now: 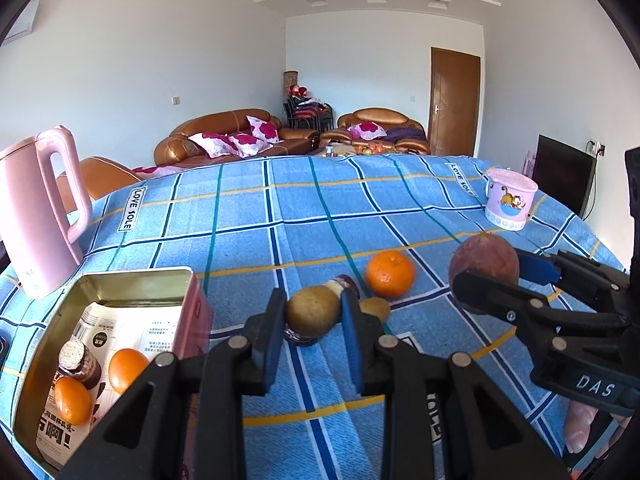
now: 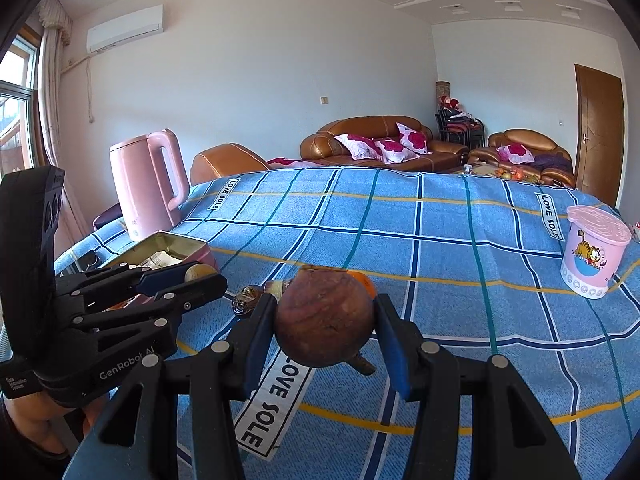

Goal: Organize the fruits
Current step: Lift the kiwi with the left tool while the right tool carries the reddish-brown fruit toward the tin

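My left gripper (image 1: 310, 312) is shut on a brown kiwi (image 1: 312, 311), held just above the blue checked cloth (image 1: 248, 216). My right gripper (image 2: 326, 320) is shut on a round purple-brown passion fruit (image 2: 325, 318), also seen in the left wrist view (image 1: 484, 258). An orange (image 1: 390, 273), a second kiwi (image 1: 376, 308) and a dark purple fruit (image 1: 345, 283) lie on the cloth beyond the left gripper. An open pink tin (image 1: 120, 286) at the left holds two oranges (image 1: 126, 370) and a small jar (image 1: 78, 362).
A pink kettle (image 1: 38, 212) stands at the far left behind the tin. A pink cartoon tub (image 1: 510, 198) sits at the far right of the table. Sofas and a door are beyond the table's far edge.
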The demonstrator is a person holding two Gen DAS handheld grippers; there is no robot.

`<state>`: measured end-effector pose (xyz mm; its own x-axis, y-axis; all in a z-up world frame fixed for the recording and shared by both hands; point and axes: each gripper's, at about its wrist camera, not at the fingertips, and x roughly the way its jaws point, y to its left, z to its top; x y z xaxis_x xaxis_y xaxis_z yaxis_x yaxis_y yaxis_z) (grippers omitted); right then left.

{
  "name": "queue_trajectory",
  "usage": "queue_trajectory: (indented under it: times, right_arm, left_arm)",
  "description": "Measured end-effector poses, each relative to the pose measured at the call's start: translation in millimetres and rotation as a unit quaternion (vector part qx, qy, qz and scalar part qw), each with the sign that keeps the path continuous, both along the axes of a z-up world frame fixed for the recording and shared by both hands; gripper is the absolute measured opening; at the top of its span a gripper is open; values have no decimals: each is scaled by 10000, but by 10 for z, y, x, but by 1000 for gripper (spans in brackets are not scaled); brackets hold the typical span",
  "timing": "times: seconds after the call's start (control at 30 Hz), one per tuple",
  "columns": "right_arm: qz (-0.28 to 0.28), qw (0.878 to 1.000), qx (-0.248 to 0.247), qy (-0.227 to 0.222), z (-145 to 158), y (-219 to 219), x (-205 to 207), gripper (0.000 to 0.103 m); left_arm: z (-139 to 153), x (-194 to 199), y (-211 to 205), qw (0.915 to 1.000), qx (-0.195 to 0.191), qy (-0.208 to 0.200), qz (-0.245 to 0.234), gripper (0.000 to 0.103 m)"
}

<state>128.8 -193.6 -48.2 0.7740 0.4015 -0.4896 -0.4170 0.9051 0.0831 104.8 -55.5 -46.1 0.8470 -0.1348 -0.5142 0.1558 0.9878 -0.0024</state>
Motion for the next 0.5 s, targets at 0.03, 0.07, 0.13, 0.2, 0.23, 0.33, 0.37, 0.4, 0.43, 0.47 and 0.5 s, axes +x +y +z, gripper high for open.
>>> queue_trajectory:
  times: [0.03, 0.07, 0.13, 0.2, 0.23, 0.33, 0.37, 0.4, 0.43, 0.47, 0.5]
  right_arm:
    - [4, 10000, 2, -20, 3, 2, -5, 52]
    - [9, 10000, 3, -39, 5, 2, -9, 52]
    - [14, 10000, 4, -76, 11, 1, -20, 52]
    - [21, 9999, 4, -112, 16, -1, -32, 52]
    - [25, 9999, 6, -130, 17, -8, -44, 52]
    - [28, 9998, 8, -183, 25, -13, -66, 52]
    - [28, 9998, 8, -202, 29, -12, -74, 52]
    - [30, 9997, 11, -222, 33, -13, -80, 52]
    - [31, 9997, 12, -242, 37, -12, -86, 52]
    - [34, 9997, 14, -261, 38, -14, -94, 52]
    - [39, 9996, 18, -283, 42, -13, -99, 52]
  left_arm:
    - [4, -5, 2, 10000, 3, -22, 10, 29]
    - [8, -12, 2, 10000, 5, -46, 15, 29]
    - [15, -23, 4, 10000, 7, -89, 20, 29]
    - [23, -38, 5, 9999, 9, -131, 35, 29]
    - [26, -45, 4, 9999, 10, -150, 36, 29]
    - [38, -64, 9, 9998, 6, -213, 54, 29]
    - [41, -71, 7, 9997, 5, -234, 58, 29]
    - [44, -78, 9, 9997, 4, -256, 63, 29]
    - [49, -86, 12, 9996, 3, -281, 73, 29]
    - [53, -92, 13, 9995, 1, -307, 80, 29]
    - [57, -100, 14, 9994, 0, -330, 81, 29]
